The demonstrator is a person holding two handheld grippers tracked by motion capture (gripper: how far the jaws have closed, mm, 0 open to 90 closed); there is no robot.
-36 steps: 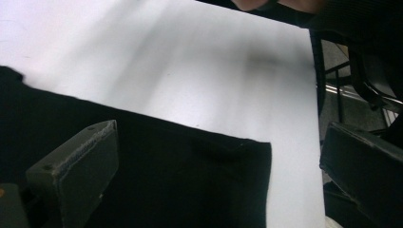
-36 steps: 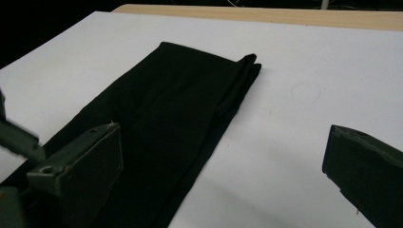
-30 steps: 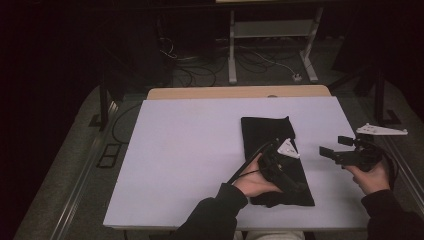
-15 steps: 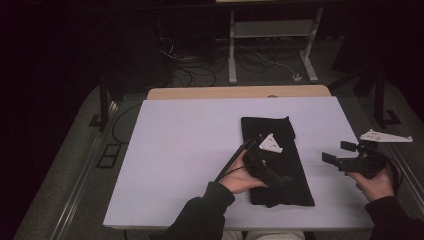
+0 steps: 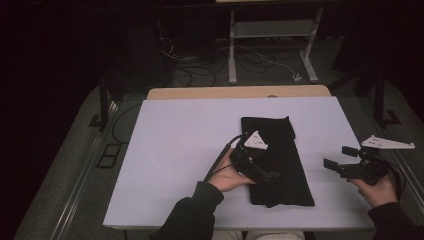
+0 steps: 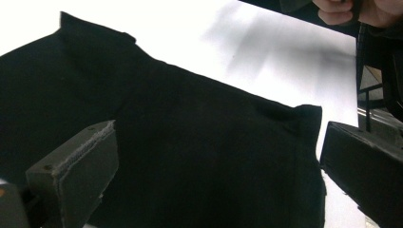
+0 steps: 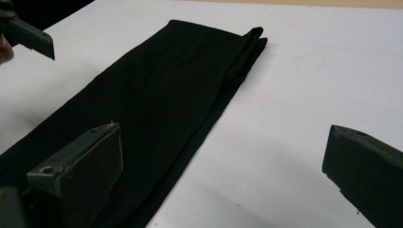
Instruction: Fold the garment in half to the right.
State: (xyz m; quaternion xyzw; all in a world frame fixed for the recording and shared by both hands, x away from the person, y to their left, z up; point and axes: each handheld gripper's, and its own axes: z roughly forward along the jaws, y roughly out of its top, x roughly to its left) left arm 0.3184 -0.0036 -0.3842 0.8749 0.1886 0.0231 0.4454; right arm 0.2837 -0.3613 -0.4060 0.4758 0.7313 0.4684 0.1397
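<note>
A long black folded cloth (image 5: 280, 150) lies flat on the white table (image 5: 175, 150), right of centre, running from far to near. My left gripper (image 5: 270, 176) hovers over the cloth's near left part, jaws wide open. In the left gripper view the cloth (image 6: 190, 142) lies below and between the two open jaws, with a folded corner at the right. My right gripper (image 5: 339, 157) is held off the cloth's right side near the table's right edge, also open. The right gripper view shows the cloth (image 7: 157, 104) stretching away on the left, with bare table between the jaws.
A wooden strip (image 5: 210, 93) borders the table's far edge. Cables (image 5: 200, 65) and a metal stand (image 5: 270, 35) are on the dark floor beyond. The table's left half is bare white surface.
My left gripper has drifted left and back along the cloth's left edge. My right gripper has sunk slightly toward the near edge. The cloth has not moved.
</note>
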